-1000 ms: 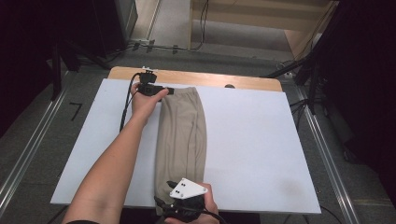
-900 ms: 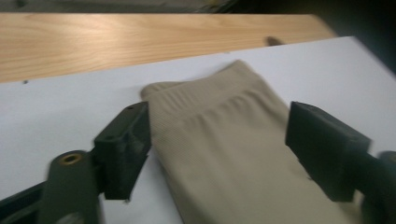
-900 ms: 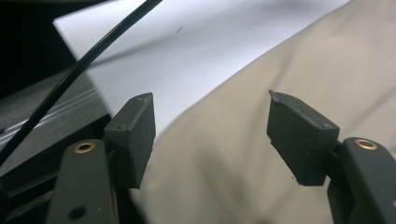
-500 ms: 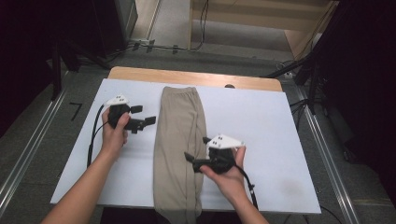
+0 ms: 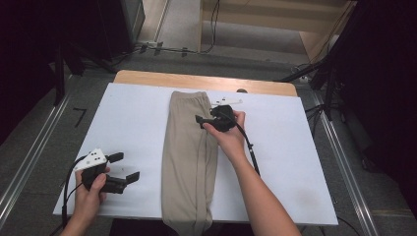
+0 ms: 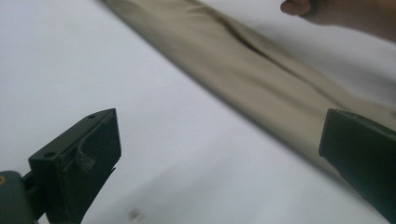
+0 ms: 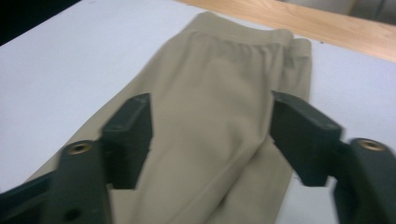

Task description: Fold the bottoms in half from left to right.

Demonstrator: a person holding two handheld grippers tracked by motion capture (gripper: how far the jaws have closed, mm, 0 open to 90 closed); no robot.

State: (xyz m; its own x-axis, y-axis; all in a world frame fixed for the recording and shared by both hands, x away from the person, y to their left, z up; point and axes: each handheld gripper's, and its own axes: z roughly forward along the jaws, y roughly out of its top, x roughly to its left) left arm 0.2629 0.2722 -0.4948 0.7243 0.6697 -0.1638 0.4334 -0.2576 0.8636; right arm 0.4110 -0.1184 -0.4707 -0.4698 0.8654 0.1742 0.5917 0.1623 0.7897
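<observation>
1. The beige trousers (image 5: 189,162) lie folded lengthwise into one long strip down the middle of the white worktop (image 5: 133,118), waistband at 12 o'clock near the wooden edge (image 5: 196,79), leg ends hanging over the near rim at 6 o'clock
2. The right hand-held gripper (image 5: 202,119) hovers at the strip's right edge, up toward the waistband at about 1 o'clock; its jaws stand partly open after just closing in, and in the right gripper view the cloth lies below them, not pinched
3. The left hand-held gripper (image 5: 124,167) sits over bare worktop at about 8 o'clock, well apart from the trousers; its jaws have just been opening and stand wide with nothing between them
4. Judged from this layout, the lengthwise fold looks done; folding the strip across its length, waistband and leg ends together, seems left, and neither grip is taken yet
</observation>
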